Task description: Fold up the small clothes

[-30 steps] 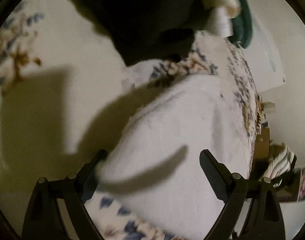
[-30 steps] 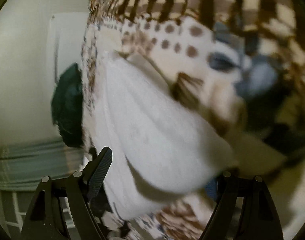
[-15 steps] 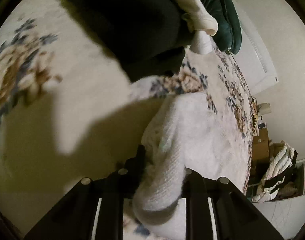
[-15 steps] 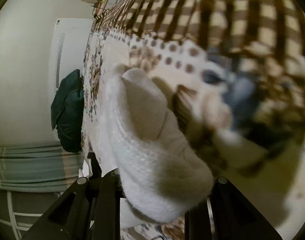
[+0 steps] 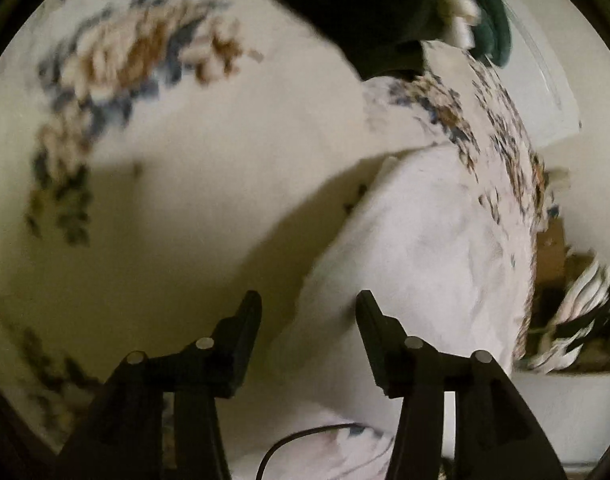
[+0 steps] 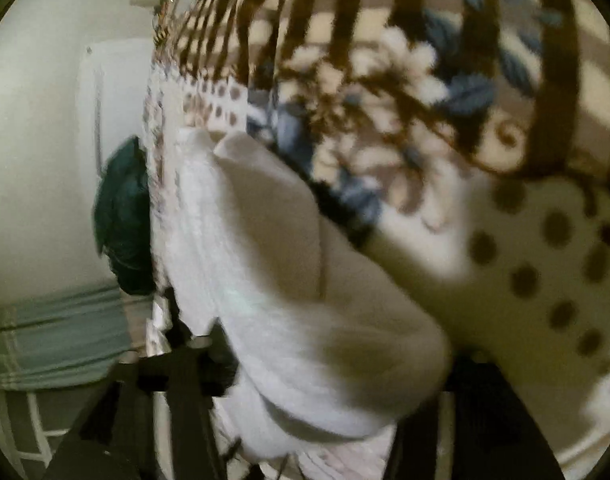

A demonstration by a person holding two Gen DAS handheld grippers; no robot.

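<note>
A small white knit garment [image 5: 433, 248] lies on the flowered bedspread [image 5: 177, 152], right of centre in the left wrist view. My left gripper [image 5: 308, 309] is open, its jaws apart, with the garment's near edge between and just past the fingertips. In the right wrist view the same white garment [image 6: 289, 280] is bunched in a thick fold across my right gripper [image 6: 329, 364]. The fold hides the right finger and most of the gap. The left finger [image 6: 209, 344] touches the cloth.
A dark garment [image 5: 345, 4] and a dark green cushion [image 5: 493, 12] lie at the far end of the bed. The green cushion [image 6: 125, 220] hangs at the bed's edge beside a white wall. A brown checked blanket [image 6: 385, 20] covers the far part.
My left gripper, shut on the garment half a second ago, has opened and let the cloth drop flat. My right gripper still carries the folded bunch, moved across the bed.
</note>
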